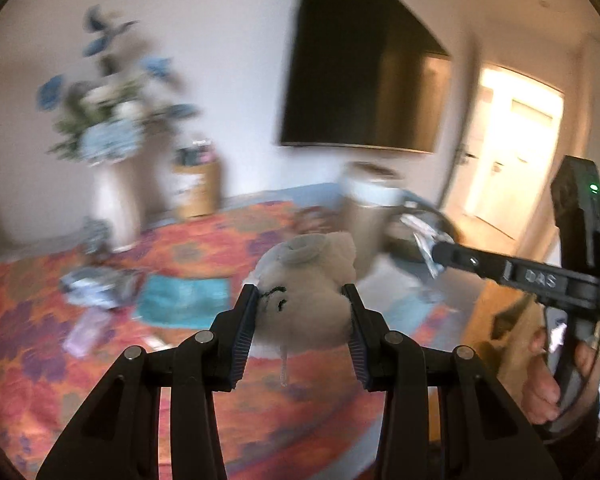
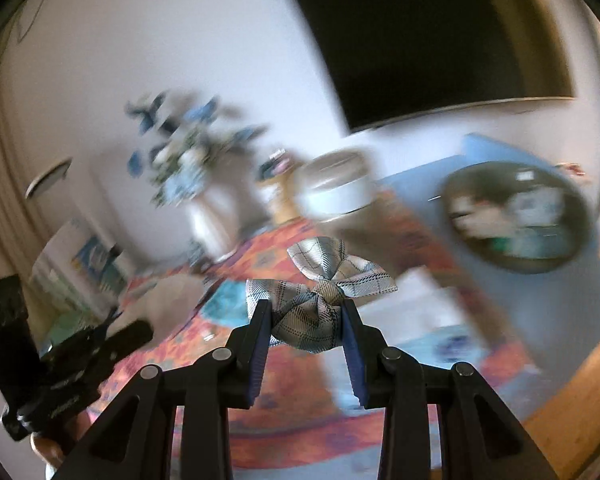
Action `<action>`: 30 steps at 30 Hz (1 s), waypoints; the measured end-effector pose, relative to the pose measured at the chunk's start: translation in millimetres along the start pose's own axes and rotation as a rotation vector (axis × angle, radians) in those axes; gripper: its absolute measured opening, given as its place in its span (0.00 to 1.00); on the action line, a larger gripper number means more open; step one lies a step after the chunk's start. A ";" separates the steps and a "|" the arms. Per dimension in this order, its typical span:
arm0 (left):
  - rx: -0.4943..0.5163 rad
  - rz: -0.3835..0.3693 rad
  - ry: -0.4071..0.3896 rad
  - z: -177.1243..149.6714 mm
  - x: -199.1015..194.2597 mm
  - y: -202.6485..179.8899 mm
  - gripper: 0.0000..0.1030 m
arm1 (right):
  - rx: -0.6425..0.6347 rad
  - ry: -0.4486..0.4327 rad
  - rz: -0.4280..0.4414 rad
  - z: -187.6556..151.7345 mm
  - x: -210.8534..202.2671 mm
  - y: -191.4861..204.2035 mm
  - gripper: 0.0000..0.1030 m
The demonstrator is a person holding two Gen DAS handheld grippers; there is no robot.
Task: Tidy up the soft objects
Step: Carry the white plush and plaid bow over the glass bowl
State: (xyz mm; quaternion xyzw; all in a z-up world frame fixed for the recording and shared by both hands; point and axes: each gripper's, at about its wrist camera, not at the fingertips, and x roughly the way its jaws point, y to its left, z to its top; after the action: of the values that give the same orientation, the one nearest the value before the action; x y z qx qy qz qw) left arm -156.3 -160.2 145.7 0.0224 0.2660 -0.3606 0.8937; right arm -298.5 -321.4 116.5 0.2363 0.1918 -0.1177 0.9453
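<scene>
Both grippers are loaded and in the air above a patterned orange rug [image 1: 204, 240]. Left gripper [image 1: 302, 312] has its jaws pressed against the sides of a small beige plush toy [image 1: 304, 300], whose stitched black markings face the left pad and whose thin cord dangles below. Right gripper [image 2: 306, 326] pinches a grey plaid fabric bow [image 2: 320, 300] by one bunched wing, the other wing fanning out free beyond the fingertips. Seen from the left wrist camera, the right gripper reaches in from the right edge with the bow at its tip, held in a hand [image 1: 548, 380].

Beyond the toy, motion blur softens everything. A teal cloth [image 1: 186, 300] lies flat on the rug, and next to it a crumpled bluish bundle [image 1: 96, 286] and a pale lilac item [image 1: 86, 332]; what those two are cannot be told. Farther out, a round dark basket [image 2: 520, 216] sits on a blue mat at the right, with several light-coloured pieces already lying inside it. A white lidded container [image 2: 336, 188] stands near it, and a vase of blue flowers [image 1: 108, 128] rises against the wall under a dark screen [image 1: 364, 72].

Judging from this layout, the sorting looks partly done: some pieces appear gathered in the basket, two are in transit, and at least the cloth and its neighbours are left on the rug.
</scene>
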 end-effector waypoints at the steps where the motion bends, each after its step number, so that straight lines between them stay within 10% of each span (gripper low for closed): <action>1: 0.014 -0.027 0.001 3.5 3.4 -13.5 0.38 | 0.017 -0.024 -0.031 3.2 -11.6 -12.2 0.32; 13: 0.105 -0.156 0.021 58.9 79.8 -140.2 0.38 | 0.238 -0.178 -0.185 56.1 -57.2 -148.1 0.32; 30: 0.034 -0.064 0.112 95.6 223.4 -198.3 0.38 | 0.389 -0.056 -0.248 96.3 24.3 -263.2 0.32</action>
State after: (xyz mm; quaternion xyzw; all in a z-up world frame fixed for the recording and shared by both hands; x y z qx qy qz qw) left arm -108.9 -470.3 148.0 0.0490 0.3101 -0.3915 0.8650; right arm -329.5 -598.5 79.1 0.3851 0.1667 -0.2743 0.8653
